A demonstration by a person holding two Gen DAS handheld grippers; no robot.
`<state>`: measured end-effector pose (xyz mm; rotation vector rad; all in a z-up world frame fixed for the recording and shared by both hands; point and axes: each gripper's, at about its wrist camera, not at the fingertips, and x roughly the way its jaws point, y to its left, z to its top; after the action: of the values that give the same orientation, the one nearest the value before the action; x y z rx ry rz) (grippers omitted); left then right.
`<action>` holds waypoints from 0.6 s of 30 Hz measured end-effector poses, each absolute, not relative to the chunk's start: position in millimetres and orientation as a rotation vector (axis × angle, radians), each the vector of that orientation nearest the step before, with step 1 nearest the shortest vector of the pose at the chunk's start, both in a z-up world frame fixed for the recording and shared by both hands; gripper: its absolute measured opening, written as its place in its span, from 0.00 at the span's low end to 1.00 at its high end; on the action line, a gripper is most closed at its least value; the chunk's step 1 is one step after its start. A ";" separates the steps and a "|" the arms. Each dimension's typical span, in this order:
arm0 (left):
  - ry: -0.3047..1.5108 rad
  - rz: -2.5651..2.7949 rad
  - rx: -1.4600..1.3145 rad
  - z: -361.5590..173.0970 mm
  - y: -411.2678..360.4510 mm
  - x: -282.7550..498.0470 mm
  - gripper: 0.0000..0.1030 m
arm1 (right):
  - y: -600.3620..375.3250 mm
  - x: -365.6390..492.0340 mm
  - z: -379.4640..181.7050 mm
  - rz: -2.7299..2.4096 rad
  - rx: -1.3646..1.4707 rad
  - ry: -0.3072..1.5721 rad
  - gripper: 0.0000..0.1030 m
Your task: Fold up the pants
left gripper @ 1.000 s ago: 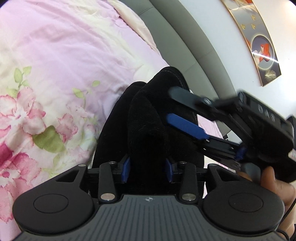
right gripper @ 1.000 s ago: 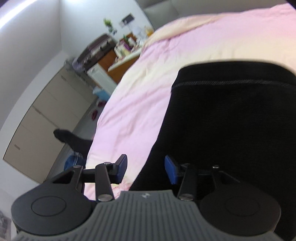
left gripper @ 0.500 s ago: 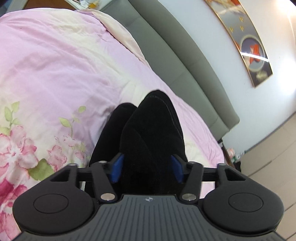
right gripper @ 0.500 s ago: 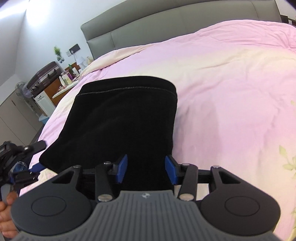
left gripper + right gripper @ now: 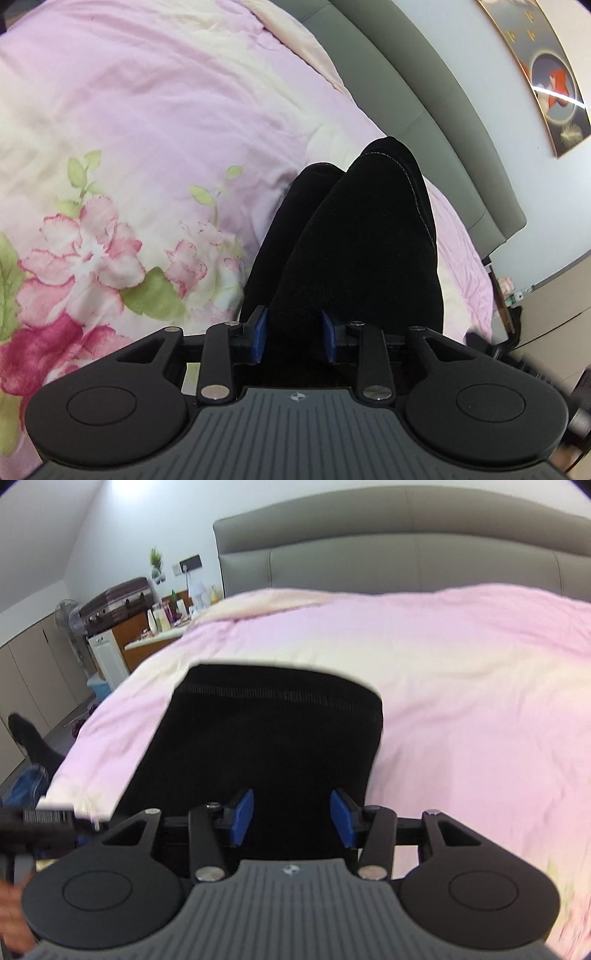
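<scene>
Black pants (image 5: 354,240) lie folded on the pink floral duvet (image 5: 147,110), one stitched hem at the far end. My left gripper (image 5: 293,332) has a raised bunch of the fabric between its blue pads; its jaws are closing and the cloth fills the gap. In the right wrist view the pants (image 5: 269,738) lie flat as a dark rectangle. My right gripper (image 5: 292,818) hovers over their near edge with its jaws apart, the fabric showing between the pads but not pinched. The left gripper (image 5: 37,819) shows blurred at the left edge.
The grey padded headboard (image 5: 406,554) closes off the far end of the bed. Left of it stands a cluttered bedside table (image 5: 162,620) beside cabinets. A leg in a black sock (image 5: 33,742) is on the floor by the bed. A framed picture (image 5: 554,85) hangs on the wall.
The right gripper has left the left wrist view and swung from the bed's side to face the headboard. The left pads have drawn closer together on the black fabric.
</scene>
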<state>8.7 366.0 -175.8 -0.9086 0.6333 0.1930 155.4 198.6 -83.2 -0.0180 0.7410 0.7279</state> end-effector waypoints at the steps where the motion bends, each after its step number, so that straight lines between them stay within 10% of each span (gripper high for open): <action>1: 0.633 0.197 -0.897 -175.5 365.0 7.9 0.35 | 206.9 163.6 -77.7 0.730 -0.020 0.735 0.44; 18: 0.653 0.203 -0.919 -192.7 385.1 5.7 0.43 | 420.8 275.4 -131.2 0.758 -0.165 0.972 0.41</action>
<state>5.7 385.1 -192.7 -0.9195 0.6525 0.2030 275.4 420.8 -131.2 -0.1646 0.9717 0.7583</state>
